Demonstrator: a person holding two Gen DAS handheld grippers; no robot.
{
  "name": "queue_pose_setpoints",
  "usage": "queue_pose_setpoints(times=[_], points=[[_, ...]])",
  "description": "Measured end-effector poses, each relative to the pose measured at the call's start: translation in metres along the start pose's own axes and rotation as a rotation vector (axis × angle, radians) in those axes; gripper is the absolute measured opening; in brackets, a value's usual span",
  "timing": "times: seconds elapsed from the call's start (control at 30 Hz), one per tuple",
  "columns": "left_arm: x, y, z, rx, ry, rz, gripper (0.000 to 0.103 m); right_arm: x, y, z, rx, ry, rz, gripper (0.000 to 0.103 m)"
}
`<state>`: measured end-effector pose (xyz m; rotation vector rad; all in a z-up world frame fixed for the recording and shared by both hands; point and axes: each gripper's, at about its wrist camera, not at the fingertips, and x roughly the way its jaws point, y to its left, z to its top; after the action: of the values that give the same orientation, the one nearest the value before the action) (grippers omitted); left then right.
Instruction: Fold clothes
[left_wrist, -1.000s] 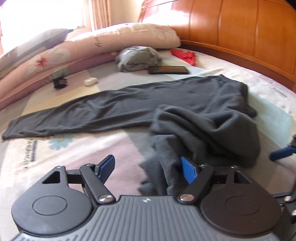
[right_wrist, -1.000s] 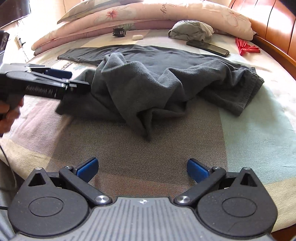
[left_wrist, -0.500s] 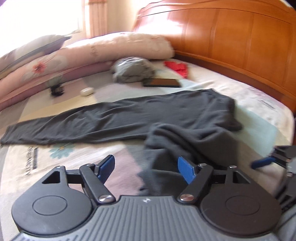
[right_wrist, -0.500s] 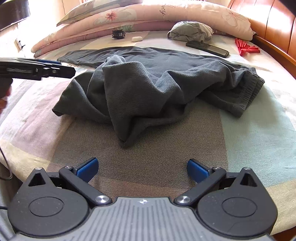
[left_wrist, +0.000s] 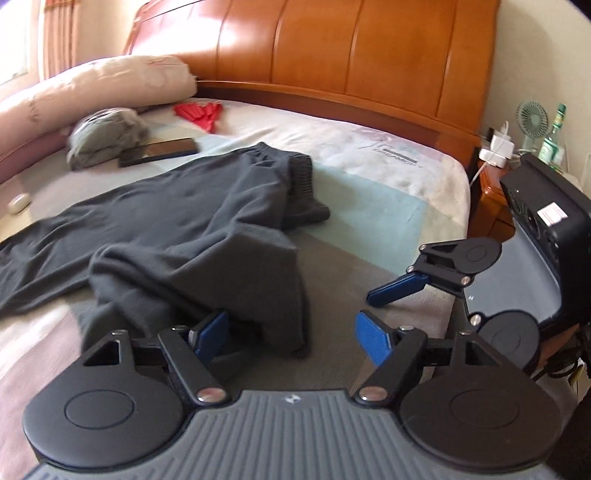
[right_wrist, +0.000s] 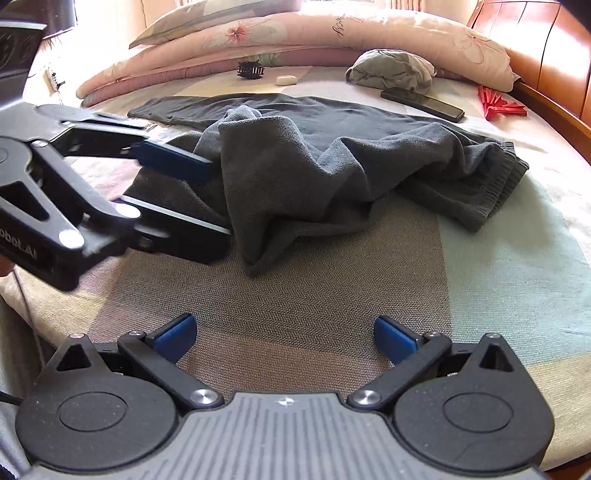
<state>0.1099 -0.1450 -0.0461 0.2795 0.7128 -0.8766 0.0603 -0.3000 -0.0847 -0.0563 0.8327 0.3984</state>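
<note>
Dark grey trousers (left_wrist: 192, 206) lie across the bed, one leg stretched out flat to the left and the other bunched in a heap toward me (right_wrist: 332, 166). My left gripper (left_wrist: 291, 336) is open, with the hanging corner of the heap just ahead between its blue fingers and neither pad pressing on it. From the right wrist view the left gripper (right_wrist: 218, 205) comes in from the left, its fingertips at the heap's left edge. My right gripper (right_wrist: 286, 334) is open over bare bedsheet, a short way in front of the heap, with nothing between its fingers.
A phone (left_wrist: 159, 151), a folded grey-green garment (left_wrist: 107, 133) and a red object (left_wrist: 201, 112) lie near the pillows (right_wrist: 332, 33). A hair clip (right_wrist: 251, 69) and a white case (right_wrist: 286, 79) sit further back. The wooden headboard (left_wrist: 351, 55) and a nightstand (left_wrist: 491, 206) border the bed.
My left gripper has swung to the right and come in toward the near heap of cloth, so its view now faces the headboard. The right gripper has stayed where it was, and the trousers lie unchanged.
</note>
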Motion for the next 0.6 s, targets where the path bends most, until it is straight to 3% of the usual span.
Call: queue_pose_setpoints(times=[0.23,0.6], points=[[0.023,0.055,0.022,-0.174,-0.015,0.056,0.077,-0.001,-0.003,-0.001,0.011,-0.013,0.017,0.103],[0.074,0.126,0.044,-0.342,0.000,0.068,0.079,0.000,-0.009,-0.002,0.023,-0.042,0.045,0.103]])
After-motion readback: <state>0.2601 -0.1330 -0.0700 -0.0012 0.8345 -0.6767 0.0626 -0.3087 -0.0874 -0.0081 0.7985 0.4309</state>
